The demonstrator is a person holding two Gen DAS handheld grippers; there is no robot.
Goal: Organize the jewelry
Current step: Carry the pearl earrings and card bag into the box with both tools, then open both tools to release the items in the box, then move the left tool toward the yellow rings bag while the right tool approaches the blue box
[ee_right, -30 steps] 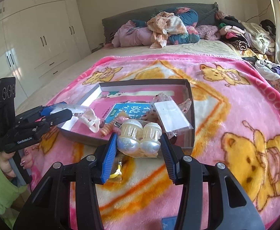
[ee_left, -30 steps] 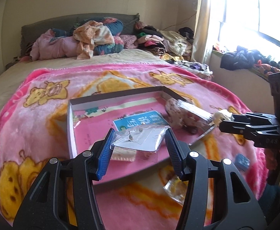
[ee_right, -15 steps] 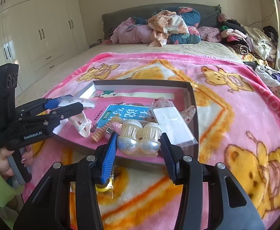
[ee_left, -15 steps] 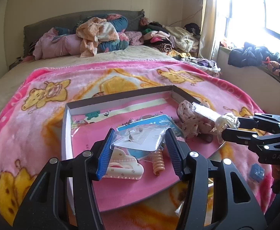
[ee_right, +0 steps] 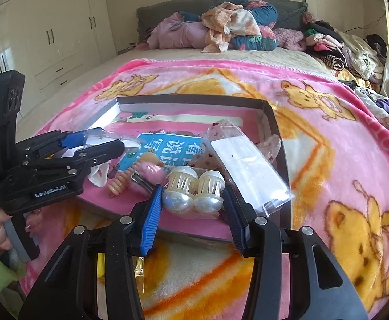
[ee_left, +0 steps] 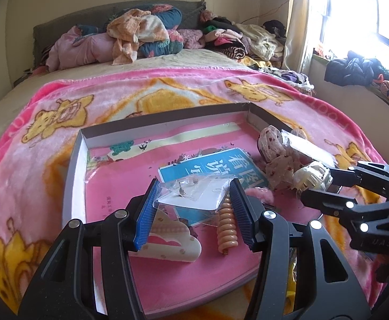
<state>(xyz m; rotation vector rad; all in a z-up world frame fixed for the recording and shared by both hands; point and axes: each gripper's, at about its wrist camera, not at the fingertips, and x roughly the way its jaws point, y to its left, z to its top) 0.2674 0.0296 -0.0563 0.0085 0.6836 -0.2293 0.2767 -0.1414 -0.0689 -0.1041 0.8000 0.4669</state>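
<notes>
A shallow cardboard box [ee_left: 167, 118] [ee_right: 271, 117] with a pink lining lies on the bed blanket. My left gripper [ee_left: 193, 200] [ee_right: 98, 144] is shut on a clear packet of earrings [ee_left: 194, 193] and holds it above the box's near side. My right gripper [ee_right: 193, 200] [ee_left: 314, 186] is shut on a bagged pair of pearl hair claws [ee_right: 193, 190] [ee_left: 311, 177] over the box's right front edge. In the box lie a white cloud-shaped clip [ee_left: 167, 242], an orange spiral hair tie [ee_left: 226, 226] [ee_right: 118, 182], a floral scrunchie [ee_left: 274, 149] and a clear packet with a white card [ee_right: 247, 165].
A pink bear-print blanket [ee_right: 341, 160] covers the bed. Piled clothes and pillows [ee_left: 141, 34] lie at the headboard. A small yellow packet [ee_right: 138, 266] lies on the blanket under my right gripper. White wardrobes [ee_right: 53, 34] stand at the left, a window sill with clothes [ee_left: 354, 72] at the right.
Both grippers have moved forward over the box, each still holding its packet. The cloud clip and spiral tie have come into view below my left gripper.
</notes>
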